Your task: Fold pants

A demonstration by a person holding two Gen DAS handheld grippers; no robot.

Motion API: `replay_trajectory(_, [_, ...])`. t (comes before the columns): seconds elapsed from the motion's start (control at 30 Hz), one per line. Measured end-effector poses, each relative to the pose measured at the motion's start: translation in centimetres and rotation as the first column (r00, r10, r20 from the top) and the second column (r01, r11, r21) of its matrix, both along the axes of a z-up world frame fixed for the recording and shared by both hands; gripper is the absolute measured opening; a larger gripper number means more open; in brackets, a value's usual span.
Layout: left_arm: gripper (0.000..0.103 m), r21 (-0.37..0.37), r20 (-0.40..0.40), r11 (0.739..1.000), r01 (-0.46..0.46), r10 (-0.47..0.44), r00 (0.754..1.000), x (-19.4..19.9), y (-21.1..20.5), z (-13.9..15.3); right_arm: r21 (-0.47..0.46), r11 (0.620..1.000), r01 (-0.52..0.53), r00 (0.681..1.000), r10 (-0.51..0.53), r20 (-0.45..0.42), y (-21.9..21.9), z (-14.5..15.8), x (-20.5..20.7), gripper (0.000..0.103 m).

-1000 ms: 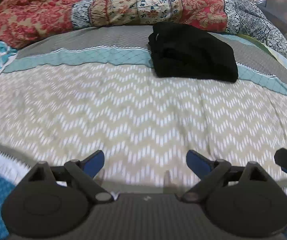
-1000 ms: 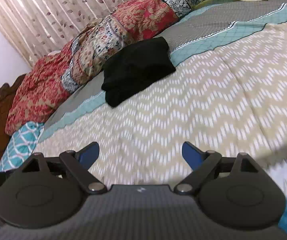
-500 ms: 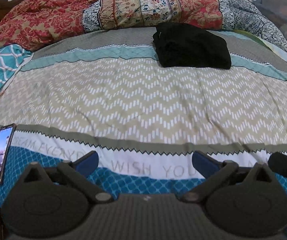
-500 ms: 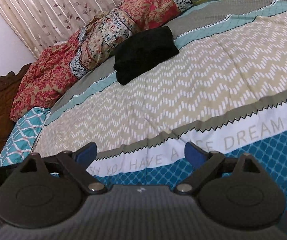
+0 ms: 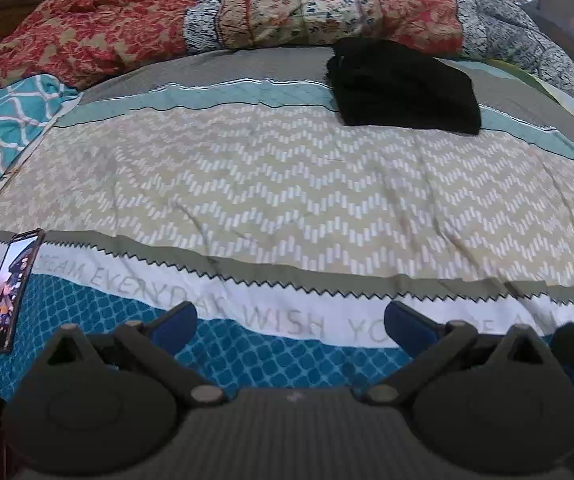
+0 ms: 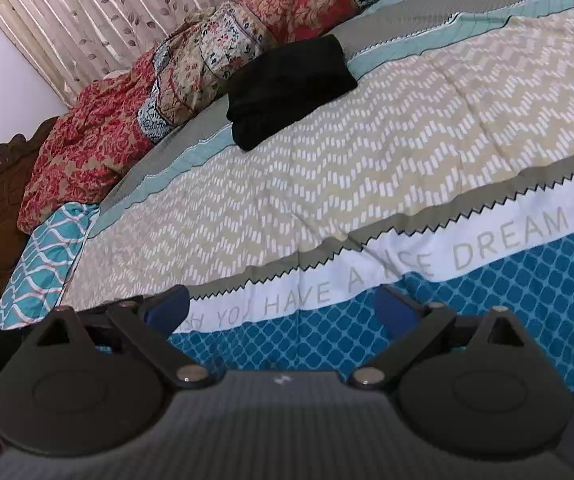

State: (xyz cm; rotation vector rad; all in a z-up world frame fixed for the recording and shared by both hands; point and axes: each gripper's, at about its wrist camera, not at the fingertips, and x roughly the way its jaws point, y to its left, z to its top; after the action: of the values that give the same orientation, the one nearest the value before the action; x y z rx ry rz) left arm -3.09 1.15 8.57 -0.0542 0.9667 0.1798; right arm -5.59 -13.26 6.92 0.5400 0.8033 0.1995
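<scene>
I am holding my left gripper (image 5: 289, 322) and my right gripper (image 6: 281, 306) over the near, blue-patterned edge of the bed's chevron-print cotton bedspread (image 5: 287, 184), both with fingers spread wide and pinching nothing. The black soft-fabric pants (image 5: 403, 88) are lying well apart from me, far across the bed, just beside the red floral quilt (image 5: 127, 28). They are looking like a compact, roughly rectangular bundle, layers stacked, edges mostly even, so I am judging the folding close to finished. To do this step well, I am thinking of keeping both grippers clear and low, and only reaching back if a loose edge needs squaring. A dark smartphone (image 5: 11, 290) is resting at my left.
</scene>
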Motion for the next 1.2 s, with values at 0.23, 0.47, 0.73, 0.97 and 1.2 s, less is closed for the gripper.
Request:
replay_trajectory(0.23, [0.103,0.025,0.004,0.998,-0.050,0.050,0.999,0.2,1.1,-0.2,0.005,1.000,-0.010,1.000,0.010,-0.021,0.4,-0.3,0.0,0.100])
replay_trajectory(0.47, [0.103,0.039,0.002,0.997,-0.072,0.072,0.997,0.0,1.7,-0.4,0.003,1.000,-0.005,0.999,0.005,-0.033,0.5,-0.4,0.0,0.100])
replay_trajectory(0.73, [0.103,0.036,-0.015,0.998,-0.052,0.052,0.999,-0.1,1.5,-0.2,-0.052,0.998,0.017,1.000,-0.018,-0.004,0.9,0.1,-0.3,0.103])
replay_trajectory(0.97, [0.103,0.081,0.056,0.996,-0.036,0.032,0.998,-0.8,1.1,1.4,-0.106,0.993,0.051,0.998,-0.047,0.037,1.8,0.6,-0.9,0.103])
replay_trajectory(1.2, [0.103,0.169,0.119,0.985,-0.023,0.003,0.993,-1.5,0.6,2.7,-0.126,0.991,0.049,0.998,-0.043,0.047,2.9,1.1,-1.9,0.103])
